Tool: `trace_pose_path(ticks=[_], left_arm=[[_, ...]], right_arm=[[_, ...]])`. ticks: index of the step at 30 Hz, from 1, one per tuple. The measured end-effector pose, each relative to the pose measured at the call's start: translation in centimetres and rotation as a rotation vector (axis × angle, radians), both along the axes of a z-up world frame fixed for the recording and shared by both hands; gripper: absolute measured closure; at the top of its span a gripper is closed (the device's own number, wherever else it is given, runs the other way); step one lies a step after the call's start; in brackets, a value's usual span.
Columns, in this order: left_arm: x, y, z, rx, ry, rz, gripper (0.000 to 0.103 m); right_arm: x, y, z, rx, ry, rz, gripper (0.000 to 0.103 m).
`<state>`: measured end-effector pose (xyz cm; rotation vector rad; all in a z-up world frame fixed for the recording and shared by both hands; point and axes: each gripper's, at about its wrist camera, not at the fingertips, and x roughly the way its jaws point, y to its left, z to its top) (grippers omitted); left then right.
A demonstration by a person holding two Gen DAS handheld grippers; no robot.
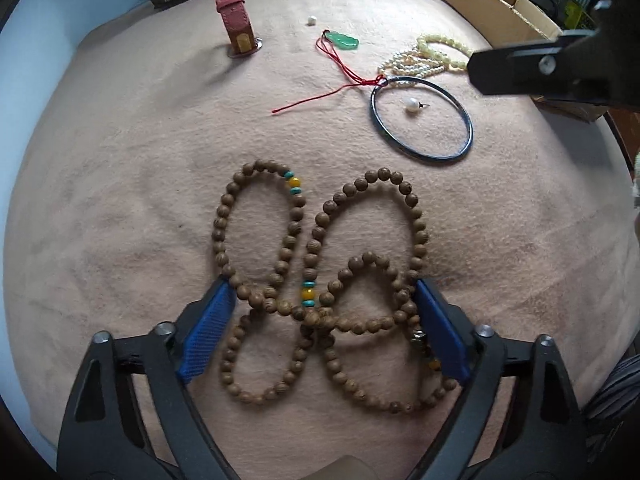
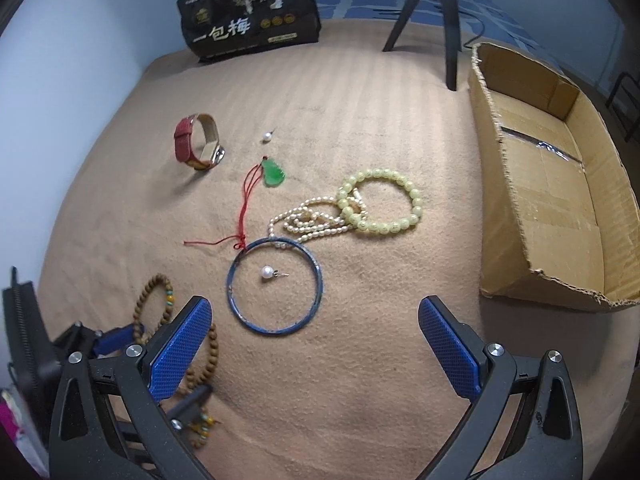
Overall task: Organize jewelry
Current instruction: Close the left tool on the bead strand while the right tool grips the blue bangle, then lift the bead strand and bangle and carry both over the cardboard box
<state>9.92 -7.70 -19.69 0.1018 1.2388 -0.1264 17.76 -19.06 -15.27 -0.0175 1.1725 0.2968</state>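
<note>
A long string of brown wooden beads (image 1: 320,280) lies looped on the tan cloth. My left gripper (image 1: 322,300) is open, its blue pads on either side of the loops, low over them. The beads also show in the right wrist view (image 2: 156,300) at lower left. My right gripper (image 2: 316,320) is open and empty, just short of the dark blue bangle (image 2: 276,284) with a pearl earring (image 2: 267,272) inside it. Farther off lie a pearl necklace (image 2: 308,220), a pale green bead bracelet (image 2: 380,200), a jade pendant on red cord (image 2: 274,172), another pearl (image 2: 267,136) and a red-strapped watch (image 2: 198,142).
An open cardboard box (image 2: 552,184) lies on its side at the right edge of the cloth. A black snack bag (image 2: 248,20) stands at the back. Tripod legs (image 2: 448,20) stand behind, near the box. A pale wall runs along the left.
</note>
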Motion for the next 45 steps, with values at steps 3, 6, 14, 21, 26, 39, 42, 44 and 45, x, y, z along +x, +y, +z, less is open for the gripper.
trace_pose_path(ticks=[3,6,14,21,26,39,42,44,45], left_arm=[[-0.2,0.4,0.2,-0.002,-0.009,-0.005,0.029],[-0.3,1.2,0.5,-0.011,-0.008,0.004,0.047],[0.3,4.8,0.6,-0.066,0.009,0.057,0.081],[-0.1,4.9,0.8,-0.076,0.01,0.061,0.084],[-0.1,5.1,0.9,-0.085,0.01,0.068,0.086],[0.8,5.1,1.7,-0.124,0.0,0.089,0.092],[1.1,5.2,2.4,-0.138,-0.018,0.099,0.092],[1.2,5.2,3.0,-0.154,-0.033,0.103,0.092],[1.3,5.2,3.2,-0.157,-0.042,0.104,0.092]], right_arm=[[0.0,0.8,-0.4,-0.013,0.002,0.02,0.0],[0.1,1.9,-1.2,-0.04,0.006,0.051,0.0],[0.6,3.5,-3.3,-0.093,0.038,0.09,0.001],[1.5,4.4,-4.7,-0.145,0.052,0.105,0.001],[1.7,4.8,-4.8,-0.171,0.034,0.115,0.011],[0.8,3.2,-3.1,-0.095,0.035,0.123,0.033],[0.7,2.4,-2.3,-0.091,0.02,0.121,0.033],[0.5,1.9,-1.7,-0.089,0.008,0.12,0.033],[0.3,1.6,-1.4,-0.088,0.001,0.119,0.033]])
